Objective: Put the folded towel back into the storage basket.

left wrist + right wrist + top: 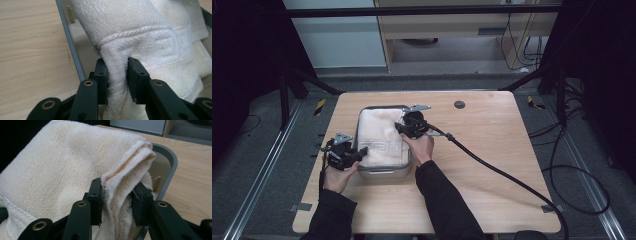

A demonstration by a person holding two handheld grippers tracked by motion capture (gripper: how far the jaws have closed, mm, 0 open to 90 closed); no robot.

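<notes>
A pale wooden surface (492,150) with rounded corners fills the middle of the high view, standing on a grey floor with dark frame legs at the upper left and upper right. A small dark round disc (459,104) sits on the wood above centre, well apart from the work. A thick black cable (492,167) trails from the centre of the frame toward the lower right, across bare wood.

Left of centre stands a grey rectangular tub (382,172) with rounded corners and a smooth rim; in the left gripper view its straight edge (72,47) runs down the frame beside the wood grain. A cream towel (382,137) of looped terry, folded thick, lies in and over the tub and covers most of its opening. A twisted cord hem and a woven raised band cross the towel (155,42) in the left gripper view.

The left gripper (343,154) is at the tub's lower left corner; its fingers (102,75) are closed on a pinched ridge of towel at the hem. The right gripper (412,125) is at the tub's upper right; its fingers (96,195) clamp a layered folded corner of towel (75,162), with the tub's rim (172,162) just behind at the right of that view.
</notes>
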